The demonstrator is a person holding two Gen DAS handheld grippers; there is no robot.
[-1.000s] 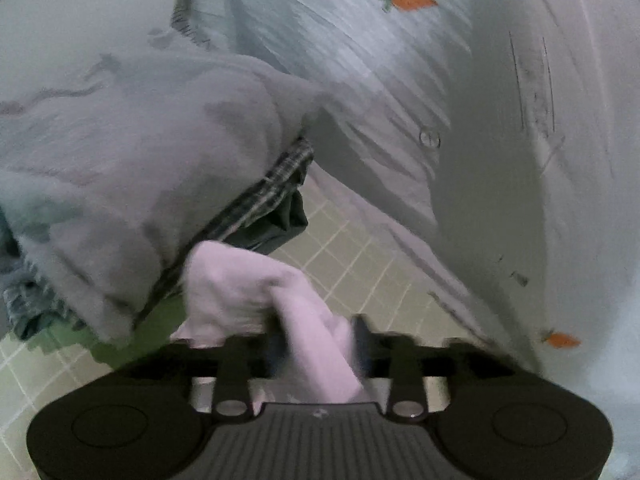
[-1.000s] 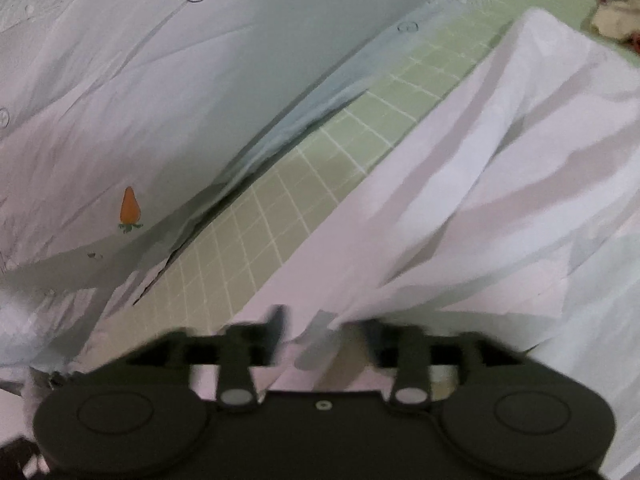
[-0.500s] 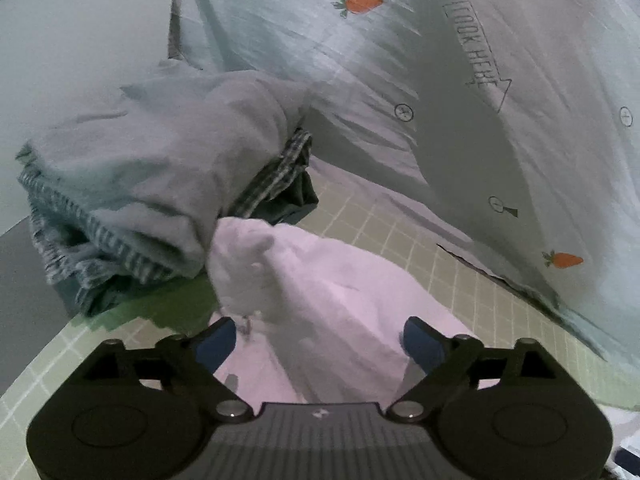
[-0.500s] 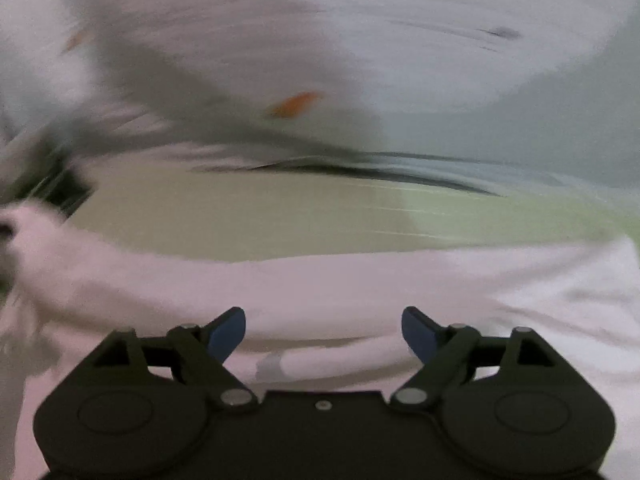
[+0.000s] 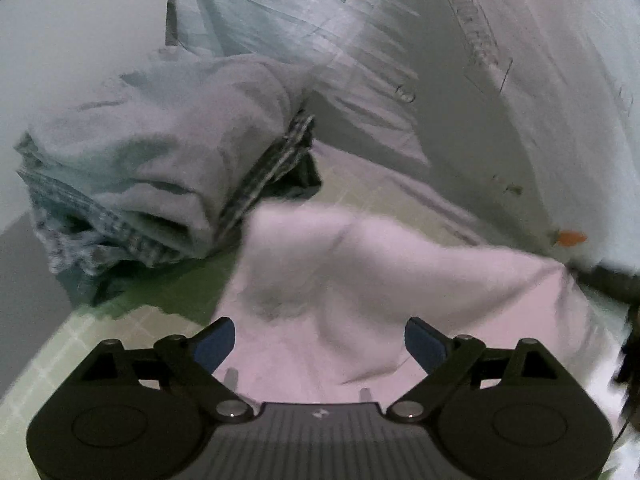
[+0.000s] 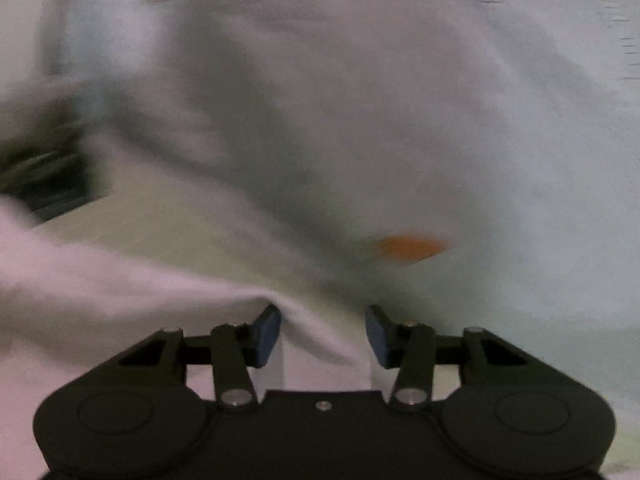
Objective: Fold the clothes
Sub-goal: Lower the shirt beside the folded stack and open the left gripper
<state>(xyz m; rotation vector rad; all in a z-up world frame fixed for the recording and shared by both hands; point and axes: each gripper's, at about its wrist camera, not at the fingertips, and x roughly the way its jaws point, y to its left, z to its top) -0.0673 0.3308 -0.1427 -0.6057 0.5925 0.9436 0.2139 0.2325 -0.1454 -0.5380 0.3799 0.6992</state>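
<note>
The left gripper stands with its blue-padded fingers spread wide, and the pale pink garment lies just ahead of them and partly under them, touched by neither pad. The garment is soft, matte cloth, bunched into a rounded hump with a few broad creases; its long axis runs across the left wrist view, from beside the stack out to the right edge. It rests on a light green mat ruled with a pale grid.

To the left of the garment, touching its edge, sits a stack of folded clothes: a grey-blue, smooth piece on top and a dark checked fabric showing beneath it. Behind both hangs a light blue sheet, thin and wrinkled, printed with small orange carrots.

In the blurred right wrist view, the right gripper has its fingers partly apart after just closing in. A folded edge of the pink garment runs between them, slanting down toward the right, but the pads do not press it. The carrot sheet fills the background.
</note>
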